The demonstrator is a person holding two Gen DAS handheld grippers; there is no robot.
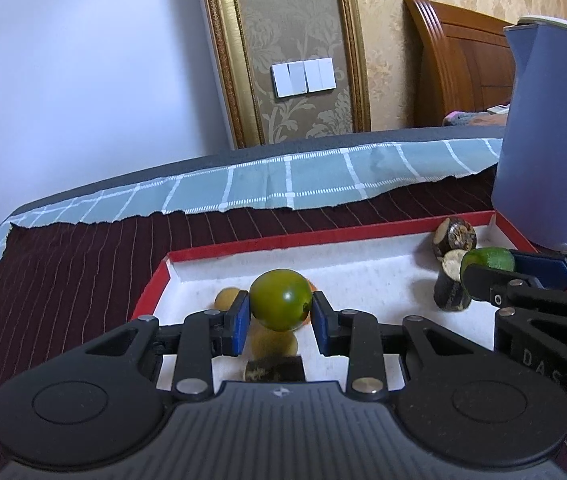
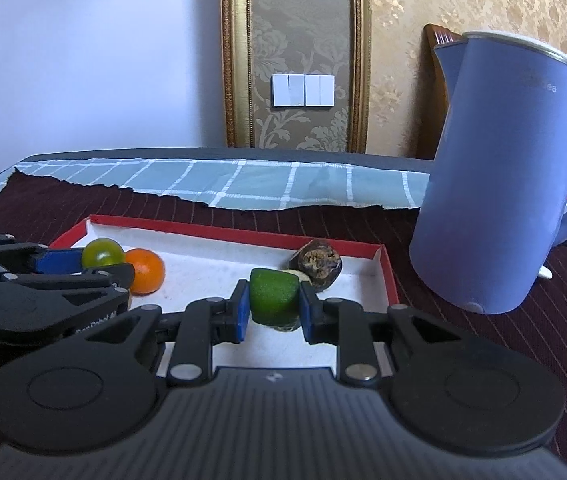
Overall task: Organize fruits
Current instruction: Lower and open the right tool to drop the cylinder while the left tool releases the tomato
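Note:
My left gripper (image 1: 280, 312) is shut on a round green fruit (image 1: 281, 300) and holds it over the left end of the red-rimmed white tray (image 1: 363, 270); it also shows in the right wrist view (image 2: 101, 254). My right gripper (image 2: 273, 306) is shut on a bright green chunk (image 2: 274, 295) above the tray's right part; the chunk also shows in the left wrist view (image 1: 489, 260). An orange fruit (image 2: 145, 270) lies in the tray beside the left gripper. Small yellowish fruits (image 1: 227, 298) and dark cut stalk pieces (image 1: 454, 236) lie in the tray.
A tall blue kettle (image 2: 503, 184) stands just right of the tray on the dark striped cloth (image 2: 363, 224). A pale checked cloth (image 1: 283, 184) covers the table's far edge. A wall with switches (image 2: 303, 90) and a wooden headboard (image 1: 459, 60) lie behind.

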